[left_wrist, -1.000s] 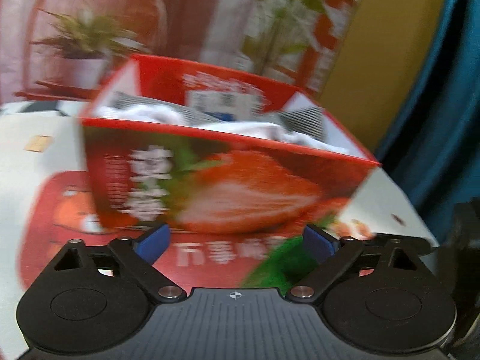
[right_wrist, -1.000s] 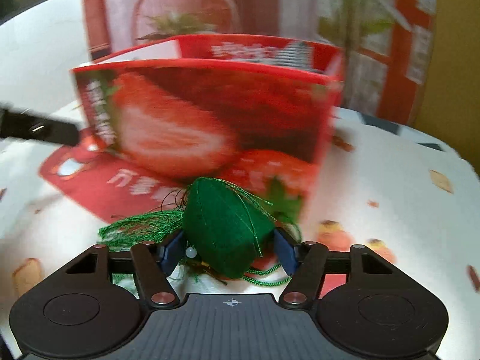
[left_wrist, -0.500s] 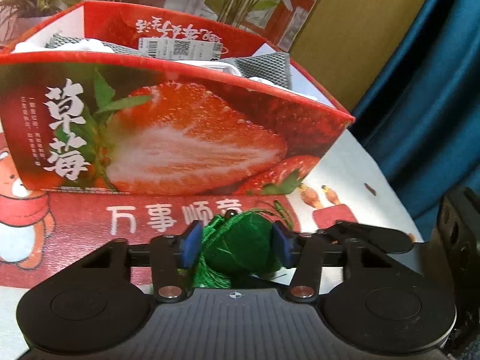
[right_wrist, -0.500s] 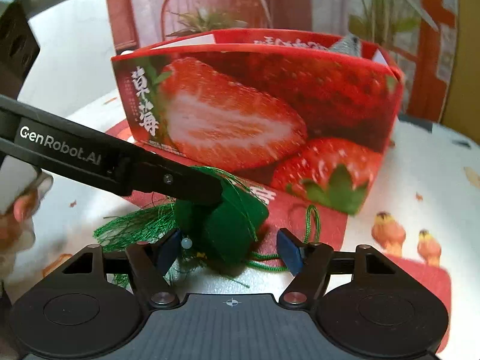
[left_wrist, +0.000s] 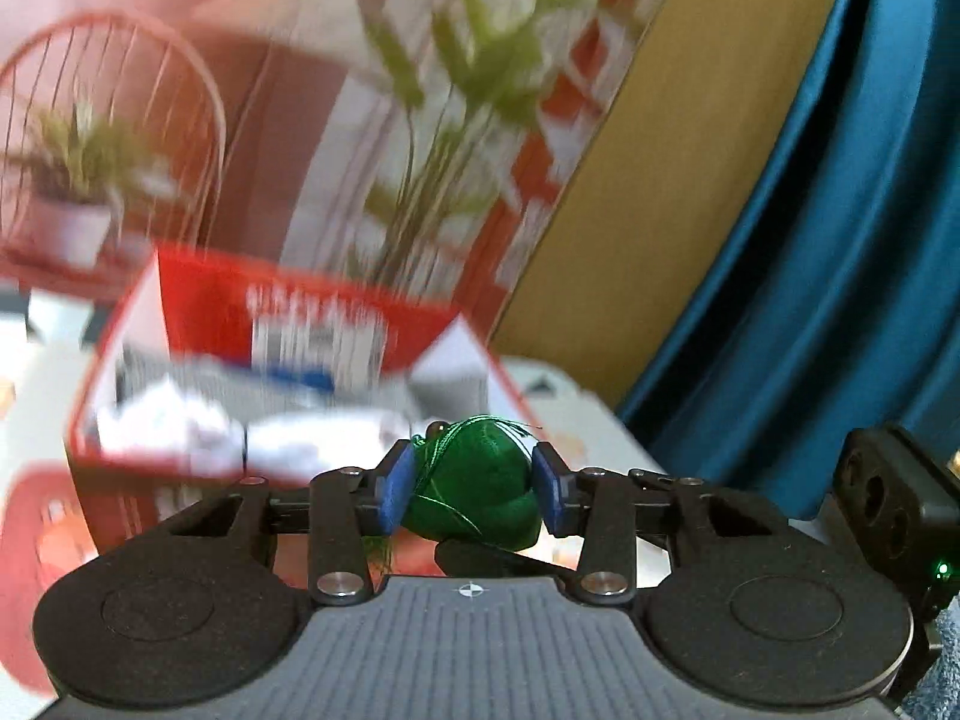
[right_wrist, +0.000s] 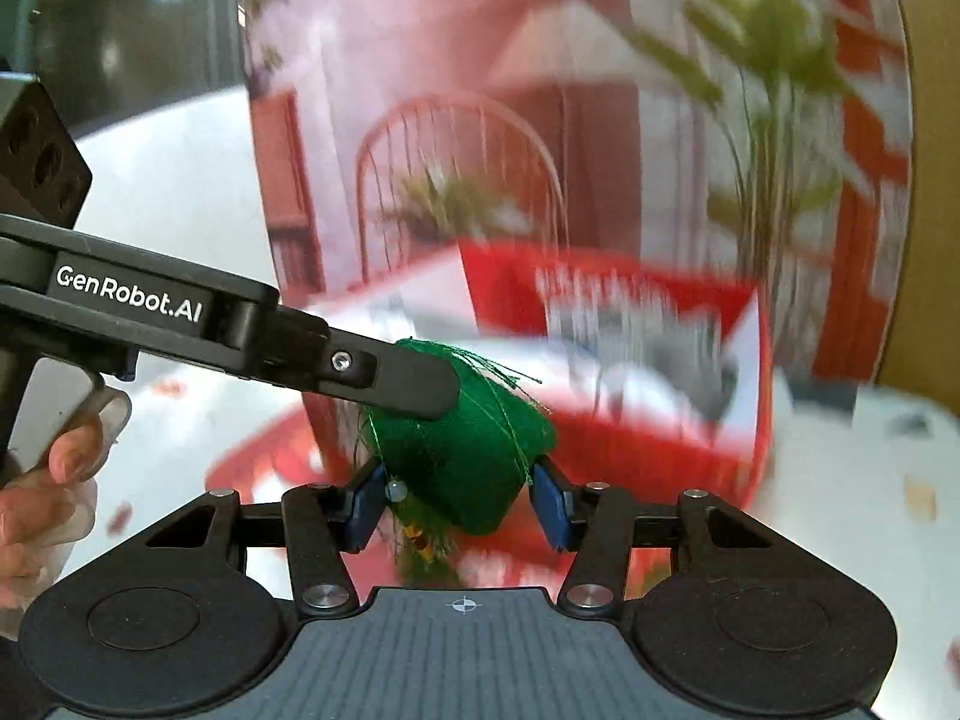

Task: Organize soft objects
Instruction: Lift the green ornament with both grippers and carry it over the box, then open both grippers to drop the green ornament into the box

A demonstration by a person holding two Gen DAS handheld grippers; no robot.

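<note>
Both grippers, left (left_wrist: 471,489) and right (right_wrist: 457,501), jaws closing on the green ornament (right_wrist: 462,450), raised near the part-filled red box (right_wrist: 744,420); deposit remains.

Each wrist camera looks forward and slightly down along its jaws, close over the table; both share the green pouch (left_wrist: 474,483) (right_wrist: 462,456) and the red box (left_wrist: 198,300) (right_wrist: 660,420).
</note>
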